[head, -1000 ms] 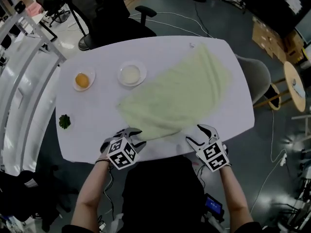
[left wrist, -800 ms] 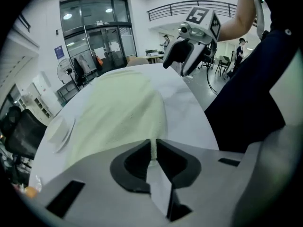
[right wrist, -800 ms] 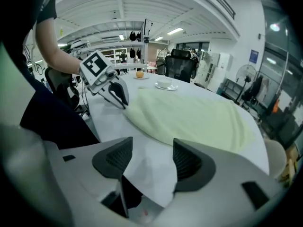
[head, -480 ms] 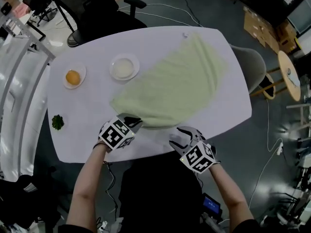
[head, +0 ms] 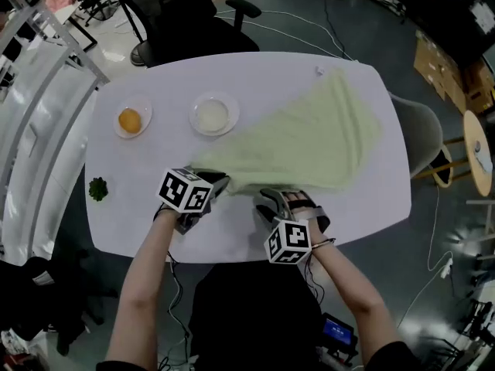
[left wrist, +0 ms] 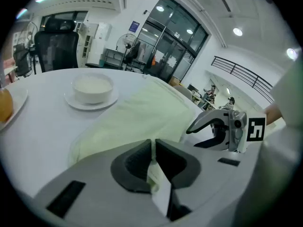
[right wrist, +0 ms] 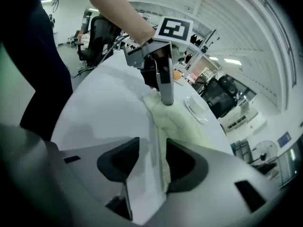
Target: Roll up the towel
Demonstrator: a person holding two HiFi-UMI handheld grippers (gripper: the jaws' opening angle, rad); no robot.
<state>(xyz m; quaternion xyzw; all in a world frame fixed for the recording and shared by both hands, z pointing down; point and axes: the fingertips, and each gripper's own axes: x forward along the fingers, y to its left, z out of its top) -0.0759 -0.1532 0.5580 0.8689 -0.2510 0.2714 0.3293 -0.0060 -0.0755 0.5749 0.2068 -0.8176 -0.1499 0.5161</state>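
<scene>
A pale green towel (head: 309,141) lies spread slantwise across the white table (head: 139,168), its near corner pointing left. My left gripper (head: 215,181) is at that corner; its jaws have just closed, and in the left gripper view it (left wrist: 152,148) is shut on a fold of the towel (left wrist: 142,112). My right gripper (head: 277,199) is at the towel's near edge, a little to the right. Its jaws (right wrist: 152,150) have just been closing; the towel's edge (right wrist: 180,122) lies along one pad with a gap at the other.
A white bowl on a saucer (head: 213,114) stands just left of the towel, with a small plate holding an orange thing (head: 131,121) beyond it. A green sprig (head: 97,188) lies near the table's left edge. A black office chair (head: 186,14) stands behind, a grey chair (head: 425,137) at the right.
Both grippers have moved from the table's near edge in over the towel's near edge and rolled. The left has shut on the corner. The right has shifted left and narrowed its jaws.
</scene>
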